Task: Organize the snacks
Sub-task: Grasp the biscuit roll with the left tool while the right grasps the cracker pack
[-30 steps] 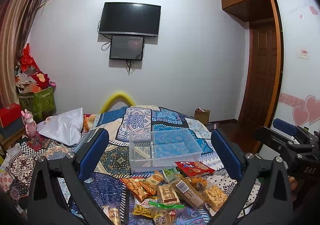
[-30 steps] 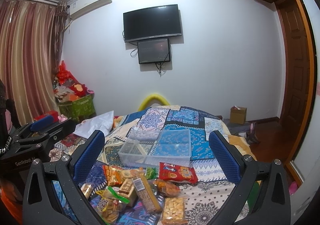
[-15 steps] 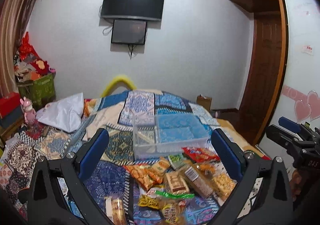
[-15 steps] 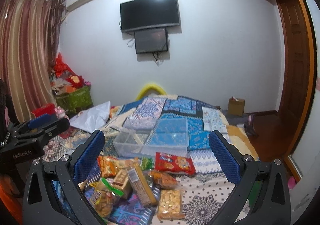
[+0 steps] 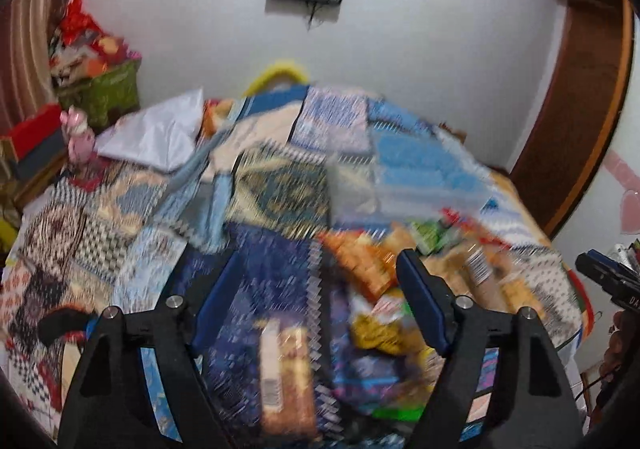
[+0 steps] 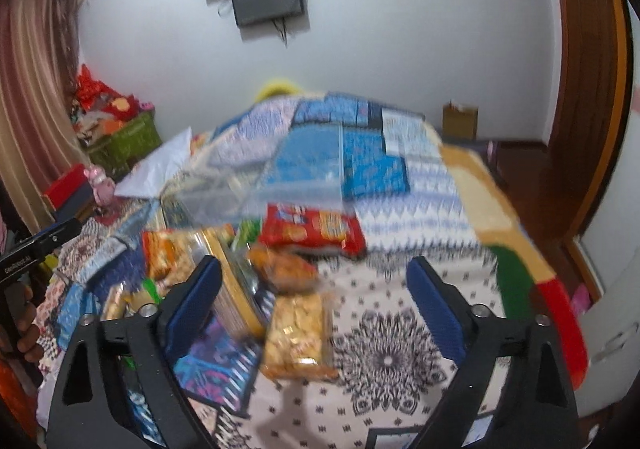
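Several snack packets lie in a heap (image 5: 384, 273) on a patchwork bedspread, blurred in both views. A clear plastic bin (image 6: 280, 177) stands behind the heap. A red biscuit packet (image 6: 312, 229) lies in front of the bin, and a clear bag of yellow crackers (image 6: 298, 333) lies nearer to me. My left gripper (image 5: 320, 281) hangs over the heap's left side, jaws closing, with a tan wrapped bar (image 5: 280, 369) lying below them, untouched. My right gripper (image 6: 314, 285) hovers above the cracker bag, jaws closing on nothing.
A white pillow (image 5: 160, 133) lies at the bed's far left. Red boxes and a green crate (image 6: 128, 137) crowd the left wall under a curtain. A wooden door (image 6: 580, 89) and a small cardboard box (image 6: 460, 119) stand to the right. Screens hang on the wall.
Both grippers have dropped and tilted down toward the bed, so the snacks look bigger and nearer. The jaws of each stand narrower than before. The picture has become blurred.
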Tool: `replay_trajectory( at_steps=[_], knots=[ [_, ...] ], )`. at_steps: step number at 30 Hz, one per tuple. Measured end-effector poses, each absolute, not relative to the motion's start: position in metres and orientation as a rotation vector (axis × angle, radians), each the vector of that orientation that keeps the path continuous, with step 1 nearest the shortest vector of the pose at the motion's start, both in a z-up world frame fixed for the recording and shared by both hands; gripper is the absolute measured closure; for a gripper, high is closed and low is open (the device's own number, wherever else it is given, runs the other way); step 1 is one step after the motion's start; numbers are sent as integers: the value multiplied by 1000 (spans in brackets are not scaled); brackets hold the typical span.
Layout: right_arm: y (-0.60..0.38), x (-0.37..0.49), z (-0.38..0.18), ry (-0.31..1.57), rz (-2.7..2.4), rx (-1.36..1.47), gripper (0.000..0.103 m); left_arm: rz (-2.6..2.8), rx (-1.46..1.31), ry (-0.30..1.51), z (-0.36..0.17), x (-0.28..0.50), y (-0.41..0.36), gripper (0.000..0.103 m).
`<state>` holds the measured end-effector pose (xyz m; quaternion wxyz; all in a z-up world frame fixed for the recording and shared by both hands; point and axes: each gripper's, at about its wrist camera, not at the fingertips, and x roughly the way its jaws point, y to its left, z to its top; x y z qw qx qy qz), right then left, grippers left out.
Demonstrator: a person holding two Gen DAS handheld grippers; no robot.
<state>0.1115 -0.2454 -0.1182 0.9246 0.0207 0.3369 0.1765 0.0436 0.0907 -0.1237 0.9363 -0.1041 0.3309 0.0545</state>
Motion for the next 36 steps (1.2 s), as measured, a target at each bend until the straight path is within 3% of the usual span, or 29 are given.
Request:
replay_trajectory(
  at_steps=[11, 15, 22, 24, 26, 36],
  knots=[
    [-244, 127, -158, 848, 387, 72, 19, 140, -257, 899, -190, 45, 102, 46],
    [-236, 135, -170, 890, 404, 66, 28, 129, -255, 955, -208, 48, 98, 55],
    [-224, 139, -188, 967, 449, 44, 33, 117, -276, 976, -221, 51, 99, 58],
    [-219, 138, -191, 974, 452, 5, 48, 120, -271, 976, -220, 51, 99, 58],
    [-216, 138, -193, 985, 452, -25, 56, 117, -247, 971, -217, 50, 95, 58],
    [-226, 133, -173, 919, 440, -19, 59, 89, -200, 854, -172, 53, 82, 58]
  ],
)
